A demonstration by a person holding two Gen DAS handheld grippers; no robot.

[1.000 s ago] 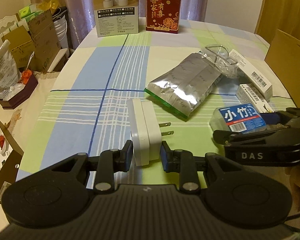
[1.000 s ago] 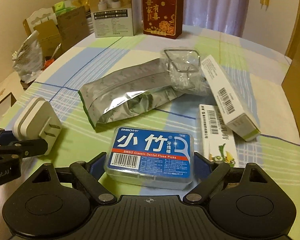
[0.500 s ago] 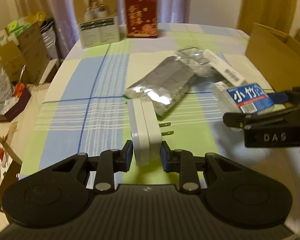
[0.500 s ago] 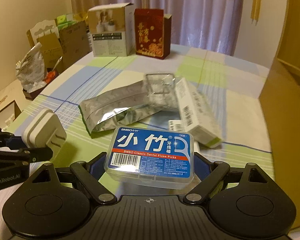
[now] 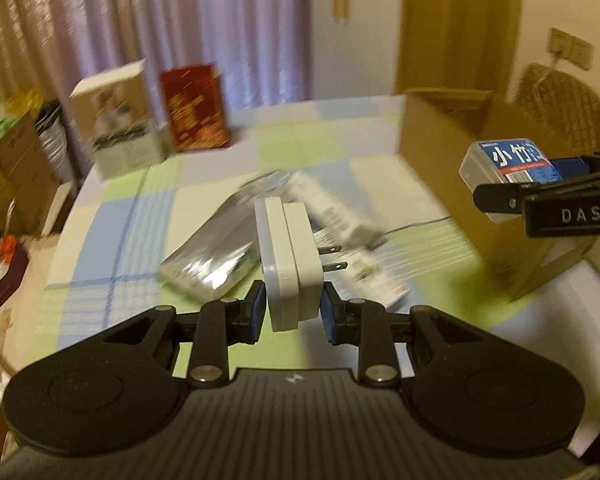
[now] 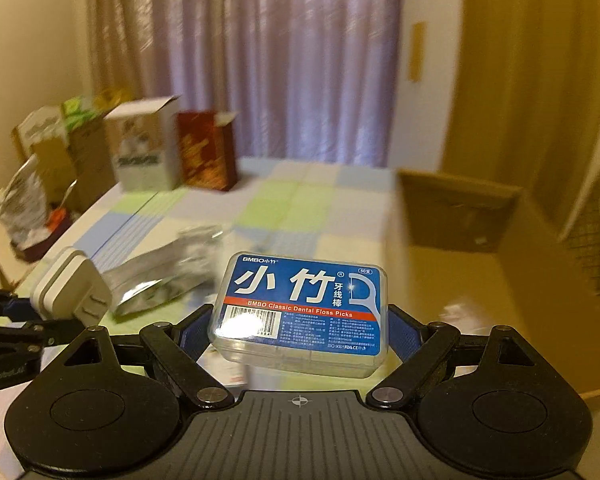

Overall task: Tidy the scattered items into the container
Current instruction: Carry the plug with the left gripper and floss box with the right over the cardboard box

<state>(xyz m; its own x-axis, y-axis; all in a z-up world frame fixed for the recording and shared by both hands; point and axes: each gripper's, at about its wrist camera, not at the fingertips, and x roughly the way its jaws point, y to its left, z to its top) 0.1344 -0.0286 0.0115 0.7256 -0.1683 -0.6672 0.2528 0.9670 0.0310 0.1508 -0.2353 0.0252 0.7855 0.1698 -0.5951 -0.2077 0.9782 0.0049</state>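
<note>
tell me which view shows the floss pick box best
The right wrist view: the floss pick box fills the centre, held in the right gripper, its blue label sharp and readable. The left wrist view shows it only small and side-on at the right edge, near the cardboard box.

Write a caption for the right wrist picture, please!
Right gripper carries a floss pick box toward the cardboard box.
</note>
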